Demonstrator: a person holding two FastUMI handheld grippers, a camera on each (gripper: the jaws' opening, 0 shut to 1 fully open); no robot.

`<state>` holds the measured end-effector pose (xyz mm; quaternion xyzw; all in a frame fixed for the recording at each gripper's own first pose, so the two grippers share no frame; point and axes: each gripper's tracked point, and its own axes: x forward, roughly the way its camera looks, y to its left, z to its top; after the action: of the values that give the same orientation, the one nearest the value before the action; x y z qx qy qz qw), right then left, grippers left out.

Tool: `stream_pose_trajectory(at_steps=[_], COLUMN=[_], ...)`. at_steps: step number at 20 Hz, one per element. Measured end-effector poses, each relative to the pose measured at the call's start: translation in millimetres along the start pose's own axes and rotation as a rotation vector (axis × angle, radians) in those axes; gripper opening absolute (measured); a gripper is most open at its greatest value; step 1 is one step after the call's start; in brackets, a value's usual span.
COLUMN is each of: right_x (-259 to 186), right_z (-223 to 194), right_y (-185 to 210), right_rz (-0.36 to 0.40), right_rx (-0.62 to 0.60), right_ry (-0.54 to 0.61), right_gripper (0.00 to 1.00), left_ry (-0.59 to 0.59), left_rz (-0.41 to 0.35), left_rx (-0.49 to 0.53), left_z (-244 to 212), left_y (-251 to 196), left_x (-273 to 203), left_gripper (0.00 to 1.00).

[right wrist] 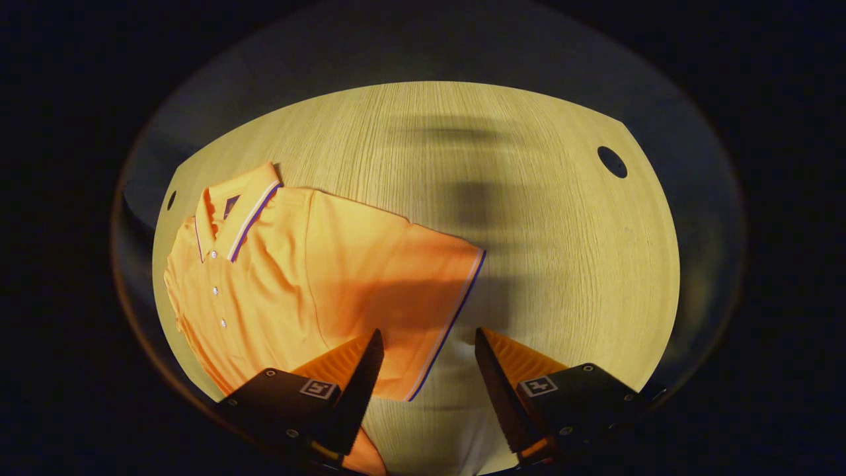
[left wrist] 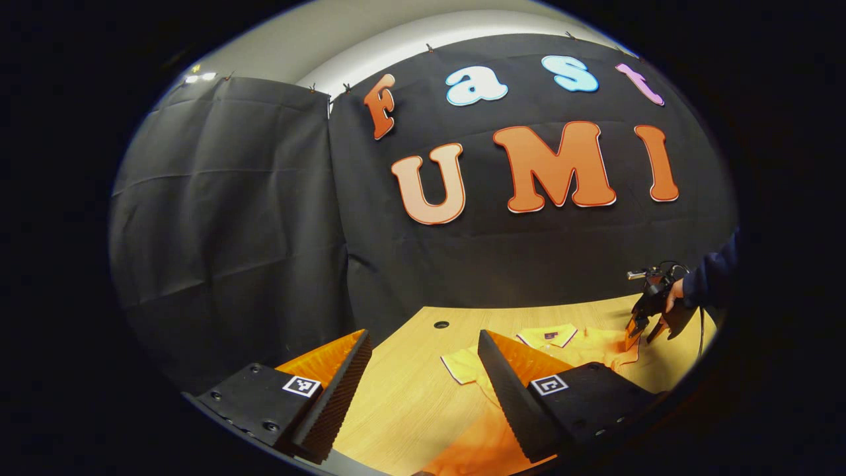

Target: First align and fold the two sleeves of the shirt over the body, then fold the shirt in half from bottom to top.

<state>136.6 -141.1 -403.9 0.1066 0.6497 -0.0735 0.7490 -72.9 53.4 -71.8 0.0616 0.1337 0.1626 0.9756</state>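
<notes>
The shirt, an orange polo with a striped collar and buttoned placket, lies flat on the wooden table. In the right gripper view it spreads ahead and to the left of the right gripper, whose jaws stand released with nothing between them. One sleeve, edged with a dark and pale stripe, reaches out flat toward that claw; its hem runs down through the gap between the two fingers, the left finger lying over the sleeve cloth and the right finger over bare wood. Whether the fingers touch the fabric cannot be told. A round hole in the tabletop sits far ahead and to the right of this claw, well apart from the shirt.

In the left gripper view the left gripper is held above the table, jaws wide apart and empty. The shirt lies ahead and to its right, partly hidden behind the right finger, collar toward the black cloth wall. Farther right, the other gripper, held by a hand in a dark sleeve, hangs tips-down at the shirt's far edge.
</notes>
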Motion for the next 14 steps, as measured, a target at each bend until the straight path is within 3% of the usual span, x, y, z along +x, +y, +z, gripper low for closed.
stream_pose_trajectory(at_steps=[1, 3, 4, 5, 7, 9, 10, 14], right_x=[5, 5, 3, 4, 4, -1, 0, -15], right_z=[-3, 1, 1, 2, 2, 11, 6, 23], right_y=[2, 2, 4, 3, 4, 4, 8, 17], right_rz=[0.0, 0.0, 0.005, 0.004, 0.013, 0.048, 0.074, 0.115], right_rx=[-0.002, -0.01, -0.022, -0.014, 0.014, 0.057, 0.07, 0.036], right_ry=[0.021, 0.024, 0.013, 0.009, 0.001, -0.028, -0.01, -0.086], right_gripper=[0.72, 0.68, 0.55, 0.58, 0.24, 0.18, 0.04, 0.04], left_ry=[0.002, 0.007, 0.009, 0.012, 0.018, 0.017, 0.016, 0.023], left_rz=[-0.002, -0.008, -0.013, -0.017, -0.023, -0.025, -0.025, -0.015], left_rx=[0.001, 0.003, 0.001, -0.001, -0.004, -0.009, -0.011, -0.022], left_z=[0, -2, -2, -4, -7, -6, -8, -11], left_y=[-1, -3, -4, -5, -6, -6, -4, -1], left_x=[0, 2, 4, 5, 6, 7, 7, 10], left_gripper=[0.99, 1.0, 1.0, 1.0, 1.0, 1.0, 1.0, 1.0])
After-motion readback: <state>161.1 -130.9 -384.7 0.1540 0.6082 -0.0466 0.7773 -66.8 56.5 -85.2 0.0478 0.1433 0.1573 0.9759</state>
